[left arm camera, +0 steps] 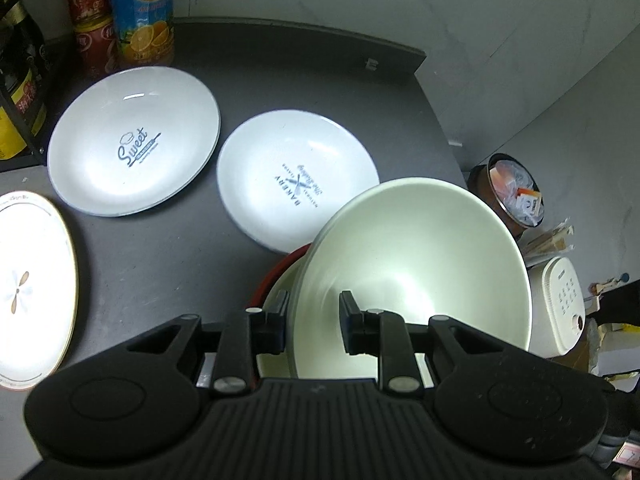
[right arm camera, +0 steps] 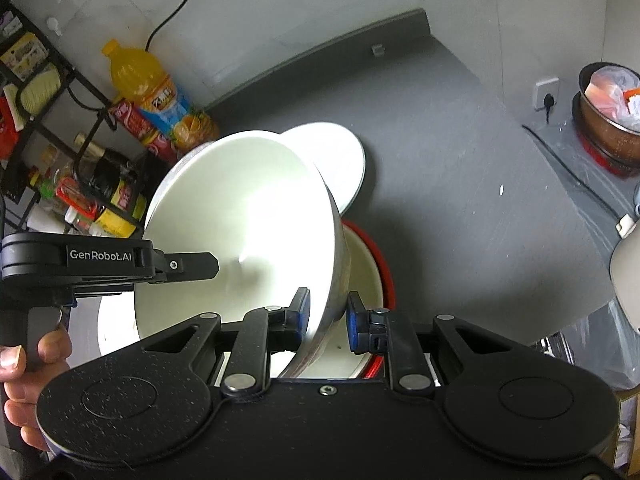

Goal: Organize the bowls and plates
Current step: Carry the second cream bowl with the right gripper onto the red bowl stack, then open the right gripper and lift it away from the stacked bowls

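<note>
A large cream bowl point(left arm camera: 412, 264) hangs tilted above a red-rimmed bowl point(left arm camera: 276, 276) on the dark grey counter point(left arm camera: 168, 256). My left gripper point(left arm camera: 314, 320) is shut on the cream bowl's near rim, one finger outside and one inside. In the right wrist view my right gripper point(right arm camera: 328, 316) is shut on the lower rim of the same cream bowl point(right arm camera: 248, 224), over the red-rimmed bowl point(right arm camera: 372, 276). The left gripper point(right arm camera: 192, 266), held by a hand point(right arm camera: 28, 364), clamps the bowl's left rim. On the counter lie a "Sweet" plate point(left arm camera: 132, 144), a "Bakery" plate point(left arm camera: 296, 180) and a gold-rimmed plate point(left arm camera: 32, 288).
An orange juice bottle point(left arm camera: 144, 12) and red cans point(left arm camera: 90, 20) stand at the back left by a black wire rack point(right arm camera: 48, 120) of bottles. Off the counter's right edge are a copper pot point(left arm camera: 512, 192) full of packets and a white rice cooker point(left arm camera: 560, 304).
</note>
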Action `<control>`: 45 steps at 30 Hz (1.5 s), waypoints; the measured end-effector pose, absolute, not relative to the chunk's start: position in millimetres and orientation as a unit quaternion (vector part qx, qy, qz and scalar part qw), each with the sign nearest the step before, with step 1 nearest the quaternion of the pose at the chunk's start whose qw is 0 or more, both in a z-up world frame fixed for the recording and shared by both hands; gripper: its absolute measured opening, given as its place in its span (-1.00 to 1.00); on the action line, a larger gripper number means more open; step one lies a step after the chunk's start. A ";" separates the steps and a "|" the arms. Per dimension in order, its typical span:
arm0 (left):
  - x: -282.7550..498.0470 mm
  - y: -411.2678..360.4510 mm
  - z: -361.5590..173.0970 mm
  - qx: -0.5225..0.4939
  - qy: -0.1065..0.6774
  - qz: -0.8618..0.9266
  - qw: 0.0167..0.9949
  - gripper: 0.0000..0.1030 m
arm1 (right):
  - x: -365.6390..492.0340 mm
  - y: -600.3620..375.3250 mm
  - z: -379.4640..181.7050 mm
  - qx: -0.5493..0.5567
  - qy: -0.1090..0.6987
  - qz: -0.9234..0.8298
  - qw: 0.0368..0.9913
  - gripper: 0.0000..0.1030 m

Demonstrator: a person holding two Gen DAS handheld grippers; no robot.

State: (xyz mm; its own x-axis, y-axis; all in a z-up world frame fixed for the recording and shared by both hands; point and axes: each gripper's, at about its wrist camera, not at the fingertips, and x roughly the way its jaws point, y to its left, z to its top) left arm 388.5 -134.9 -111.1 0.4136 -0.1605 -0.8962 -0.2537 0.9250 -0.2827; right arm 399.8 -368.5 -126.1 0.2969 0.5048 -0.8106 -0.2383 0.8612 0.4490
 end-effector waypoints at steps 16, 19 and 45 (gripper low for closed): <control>393.7 -143.9 -133.4 -0.187 0.568 0.027 0.801 -0.12 | 397.5 -360.7 -142.9 0.100 0.571 0.242 0.778 -0.41; 396.2 -143.5 -134.0 -0.196 0.575 0.033 0.794 -0.07 | 398.6 -361.1 -142.2 0.102 0.573 0.242 0.776 -0.40; 364.2 -98.0 -77.4 -0.225 0.517 0.086 0.821 0.87 | 401.1 -362.7 -92.3 0.084 0.508 0.268 0.814 0.66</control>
State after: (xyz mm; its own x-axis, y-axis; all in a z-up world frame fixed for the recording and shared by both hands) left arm 364.2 -98.0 -77.4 0.4505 -0.0913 -0.8881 -0.3749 0.8834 -0.2810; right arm 401.1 -362.7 -92.3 0.3395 0.5224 -0.7822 -0.3510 0.8419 0.4099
